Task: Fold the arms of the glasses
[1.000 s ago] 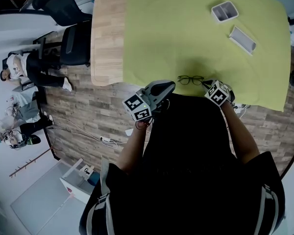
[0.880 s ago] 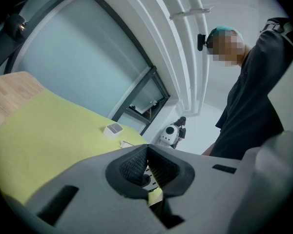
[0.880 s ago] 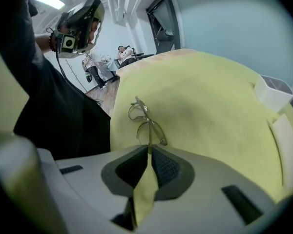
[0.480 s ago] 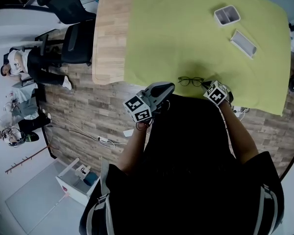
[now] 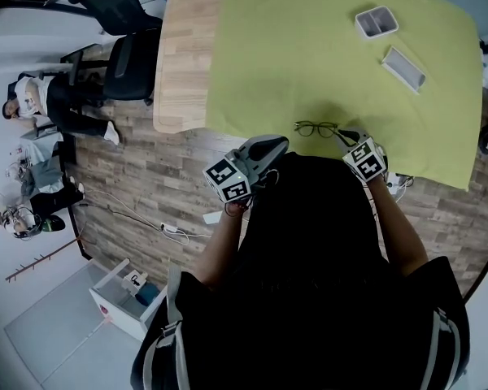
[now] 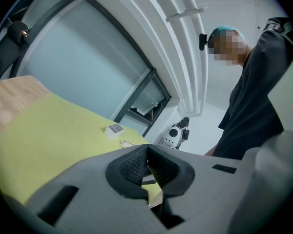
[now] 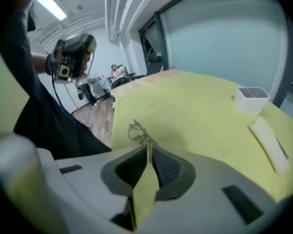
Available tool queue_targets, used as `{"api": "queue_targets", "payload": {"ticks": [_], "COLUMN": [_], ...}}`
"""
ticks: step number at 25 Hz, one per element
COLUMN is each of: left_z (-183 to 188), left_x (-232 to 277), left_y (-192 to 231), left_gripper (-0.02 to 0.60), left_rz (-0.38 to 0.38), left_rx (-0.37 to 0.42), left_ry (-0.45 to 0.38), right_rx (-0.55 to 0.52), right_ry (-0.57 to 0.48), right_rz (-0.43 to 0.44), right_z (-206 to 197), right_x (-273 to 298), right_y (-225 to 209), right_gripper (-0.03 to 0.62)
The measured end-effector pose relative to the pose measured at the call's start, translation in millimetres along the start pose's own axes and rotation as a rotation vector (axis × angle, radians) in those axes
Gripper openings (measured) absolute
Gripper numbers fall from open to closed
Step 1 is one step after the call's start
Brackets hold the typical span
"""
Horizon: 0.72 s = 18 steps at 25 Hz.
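**Q:** Where are the glasses?

**A:** The glasses [image 5: 315,128] are dark and thin-framed. They lie at the near edge of a yellow-green cloth [image 5: 309,47], right in front of the person. The cloth covers most of a wooden table [image 5: 183,55], leaving a bare strip of wood on the left.

**Q:** What is the right gripper doing?

**A:** The right gripper [image 7: 149,152] has its jaws pressed together on one arm of the glasses. In its own view, the thin arm runs from the frame straight in between the two ribbed pads. The head view shows this gripper just right of the frame. No view shows how the other arm of the glasses sits.

**Q:** And the left gripper?

**A:** The left gripper [image 6: 147,150] has its jaws closed too, with the tips touching and nothing between them. It is held by the cloth's near edge, left of the glasses and apart from them.

**Q:** Is anything else on the table?

**A:** A white tray [image 5: 376,22] with two compartments sits at the far right of the cloth. A flat white box [image 5: 403,66] lies near it, well apart from the glasses. A dark office chair [image 5: 134,67] stands by the table's left side.
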<state>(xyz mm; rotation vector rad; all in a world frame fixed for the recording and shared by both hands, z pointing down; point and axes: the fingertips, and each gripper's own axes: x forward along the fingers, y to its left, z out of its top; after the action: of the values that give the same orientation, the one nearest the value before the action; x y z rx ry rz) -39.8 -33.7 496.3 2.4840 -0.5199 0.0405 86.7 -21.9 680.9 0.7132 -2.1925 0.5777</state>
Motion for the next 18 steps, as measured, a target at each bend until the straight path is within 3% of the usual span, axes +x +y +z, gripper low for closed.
{"api": "queue_targets", "payload": {"ticks": [3, 6, 10, 18], "left_z": [-0.3, -6.0, 0.4, 34.2], "left_x": [-2.0, 3.0, 14.1, 24.1], "left_y": [-6.3, -10.8, -22.6, -48.1], "left_gripper": [0.018, 0.018, 0.018, 0.018], "left_rz": [0.015, -0.003, -0.033, -0.075], "left_rx": [-0.008, -0.002, 0.014, 0.118], "left_ry": [-0.014, -0.004, -0.013, -0.046], "right_rx": [0.083, 0.088, 0.074, 0.021], "right_ry": [-0.231, -0.408, -0.538, -0.74], "right_rz": [0.0, 0.003, -0.014, -0.036], "right_z": [35.7, 64.3, 84.9, 129.8], "right_x": [-41.2, -86.7, -134.5, -204.4], "right_y": [8.1, 20.3, 30.9, 53.8], "right_gripper": [0.034, 0.034, 0.034, 0.032]}}
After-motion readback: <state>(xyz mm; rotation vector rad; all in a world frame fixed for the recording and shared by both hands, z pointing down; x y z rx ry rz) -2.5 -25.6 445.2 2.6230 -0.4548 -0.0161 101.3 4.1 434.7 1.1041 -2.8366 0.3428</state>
